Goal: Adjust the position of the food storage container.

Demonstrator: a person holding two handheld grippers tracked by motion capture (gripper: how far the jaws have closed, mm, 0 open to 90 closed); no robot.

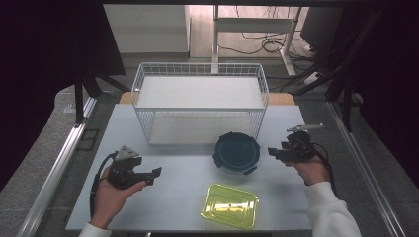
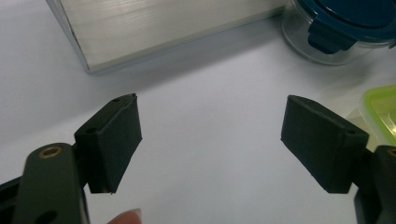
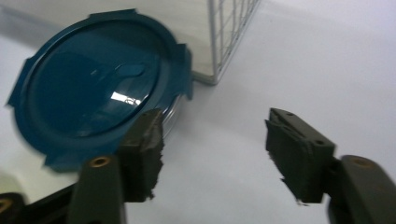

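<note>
Nearest lies the green lid [image 1: 230,206], flat, its long axis across the table. The left gripper [image 1: 157,172] waits open and empty over bare table [image 1: 178,190], jaws aimed right. Mid-table the round tub [image 1: 236,151] stands upright just in front of the wire basket [image 1: 199,101], blue lid up (round, so no long axis). The right gripper [image 1: 271,152], jaws apart and empty, points left at the tub, probably lining up a grasp.
</note>
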